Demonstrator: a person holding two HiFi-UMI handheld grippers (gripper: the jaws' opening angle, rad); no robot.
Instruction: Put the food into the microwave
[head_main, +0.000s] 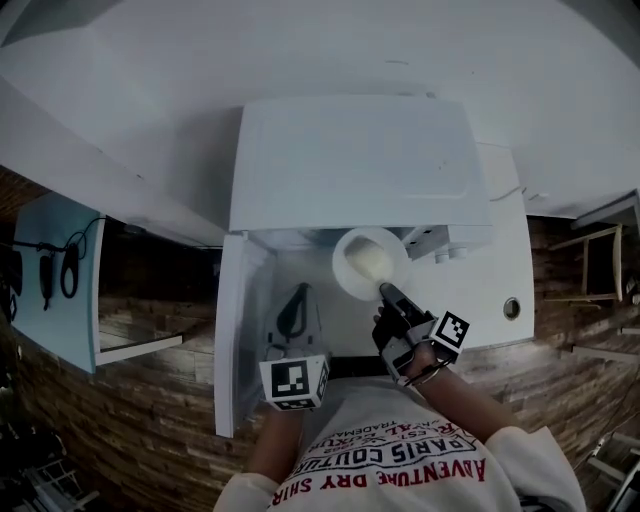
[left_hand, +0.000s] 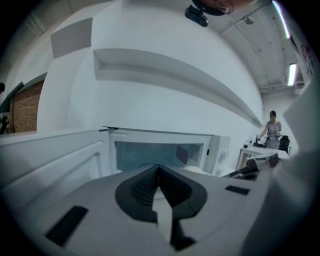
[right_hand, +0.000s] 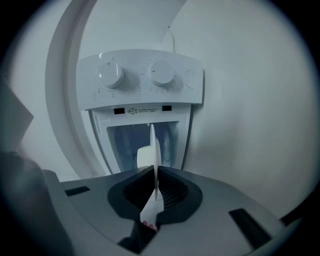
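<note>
Spillage risk: right tool (head_main: 385, 292), clamped on the round white plate (head_main: 344, 250) at its 5 o'clock rim, may tip pale food (head_main: 372, 263) short of the white microwave (head_main: 360, 160); left tool (head_main: 299, 290) closed, empty.

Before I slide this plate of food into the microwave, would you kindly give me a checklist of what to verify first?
1. Microwave door open: ok, it stands swung out at the left.
2. Right gripper hold on the plate: ok, its jaws are shut on the rim.
3. Food on the plate: ok, a pale heap in the middle.
4. Left gripper out of the plate's path: ok, shut, empty, left of the plate.
5. Cavity free of other things: cannot tell, its floor is mostly hidden.
</note>
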